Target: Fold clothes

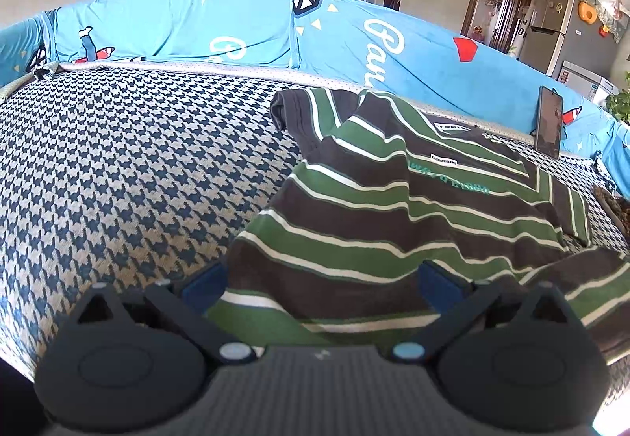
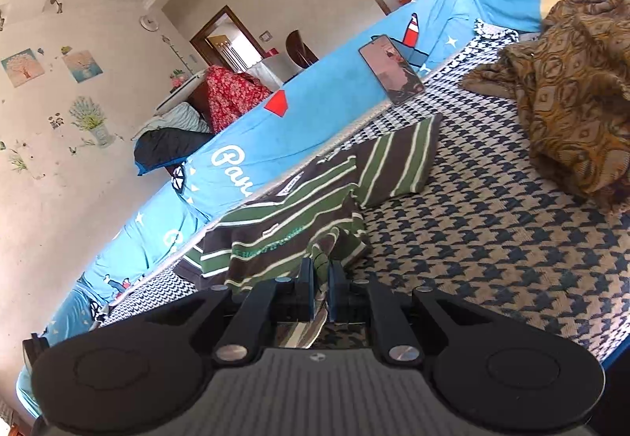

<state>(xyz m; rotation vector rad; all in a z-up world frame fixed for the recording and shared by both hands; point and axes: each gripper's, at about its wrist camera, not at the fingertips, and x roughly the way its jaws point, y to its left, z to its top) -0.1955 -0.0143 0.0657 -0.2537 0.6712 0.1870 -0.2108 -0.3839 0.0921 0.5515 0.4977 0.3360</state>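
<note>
Pinching the striped shirt's near hem, our right claw is clamped narrow on cloth; our left claw gapes wide astride that hem. Shirt stretches away from us toward the sofa back.

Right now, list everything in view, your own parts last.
striped shirt: one, green, brown and white, partly folded on the seat.
houndstooth cover: one, navy and beige, over the seat.
blue sofa cover: one, light blue, printed, over the backrest.
phone: one, dark, leaning on the backrest.
patterned cloth: one, golden brown, heaped on the seat.
left tongs: open, shirt between them.
right tongs: shut on the shirt's edge.
</note>
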